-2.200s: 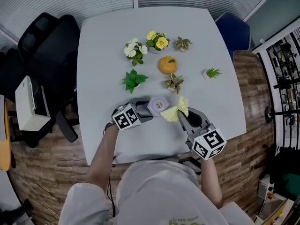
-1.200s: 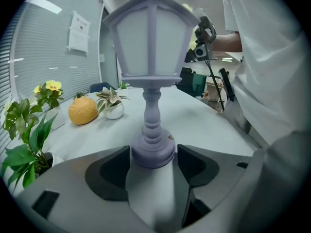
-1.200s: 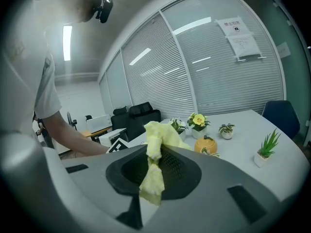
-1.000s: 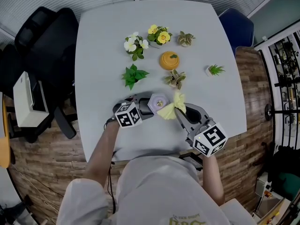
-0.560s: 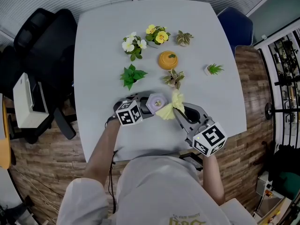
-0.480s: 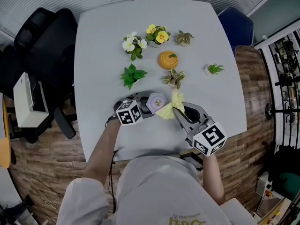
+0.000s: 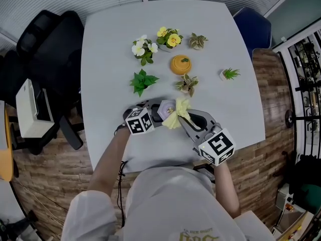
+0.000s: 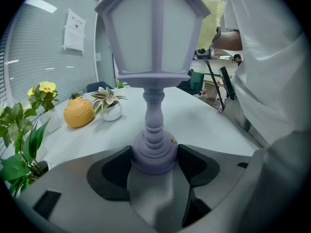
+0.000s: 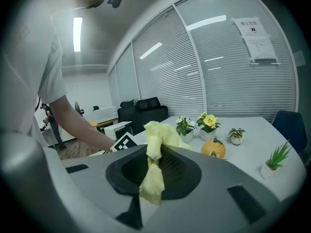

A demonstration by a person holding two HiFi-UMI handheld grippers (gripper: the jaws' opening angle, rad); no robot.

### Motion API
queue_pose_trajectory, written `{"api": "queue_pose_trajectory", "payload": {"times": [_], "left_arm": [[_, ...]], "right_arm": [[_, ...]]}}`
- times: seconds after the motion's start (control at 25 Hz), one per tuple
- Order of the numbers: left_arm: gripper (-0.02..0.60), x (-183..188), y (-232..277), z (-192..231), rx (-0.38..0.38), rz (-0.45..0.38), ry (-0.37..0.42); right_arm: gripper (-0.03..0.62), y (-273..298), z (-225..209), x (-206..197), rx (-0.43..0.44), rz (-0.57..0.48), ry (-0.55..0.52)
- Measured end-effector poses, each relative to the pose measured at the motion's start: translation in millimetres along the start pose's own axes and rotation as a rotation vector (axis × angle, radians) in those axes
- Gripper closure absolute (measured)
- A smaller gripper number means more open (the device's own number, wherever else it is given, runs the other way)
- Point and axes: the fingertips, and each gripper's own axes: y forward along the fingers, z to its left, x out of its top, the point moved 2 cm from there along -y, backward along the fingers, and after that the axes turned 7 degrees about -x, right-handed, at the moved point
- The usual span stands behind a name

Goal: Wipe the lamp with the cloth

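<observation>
Lamp point(image 8: 154, 47), a pale lavender lantern on a turned stem, is held upright by its round foot, which is clasped between the two dark pads of the left gripper point(image 8: 154, 168); the pads are pressed against either side of the foot. A yellow cloth point(image 9: 154, 166) is pinched in the clenched jaws of the right gripper point(image 9: 154, 174), with one crumpled bunch pushed up above the jaws and a shorter tail hung below them.

Seen from the head view, the lamp is placed near the front edge of a pale grey table point(image 7: 110, 59), just in front of the person, with the left gripper at its left and the right gripper at its right. The bunched end of the cloth is laid against the right side of the lamp's top.

Beyond the lamp, small decorations are spread across the middle of the table, all apart from the lamp. A leafy green plant point(image 7: 142, 82) is set to the left. A pale variegated succulent point(image 7: 186, 84) is found just behind the lamp. An orange pumpkin-shaped pot point(image 7: 180, 64) is placed behind that succulent. Farther back, white and yellow flowers point(image 7: 143, 49), yellow pansies point(image 7: 169, 38) and a second succulent point(image 7: 197, 41) are lined up. A grass-like plant in a white pot point(image 7: 229, 75) is set off to the right.

A black office chair point(image 7: 47, 49) is seen at the table's left, and a blue chair point(image 7: 253, 29) at its far right corner, on a wooden floor point(image 7: 50, 174).
</observation>
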Motion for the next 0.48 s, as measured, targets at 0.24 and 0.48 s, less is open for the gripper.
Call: {"api": "queue_pose_trajectory", "payload": {"times": [0.24, 0.48], "left_arm": [[0.282, -0.6, 0.3, -0.2, 0.002, 0.0, 0.0], [0.282, 0.0, -0.5, -0.2, 0.004, 0.0, 0.001]], "right_arm": [[0.539, 7.9, 5.1, -5.1, -0.005, 0.036, -0.048], [0.537, 9.3, 3.3, -5.7, -0.002, 0.051, -0.063]]}}
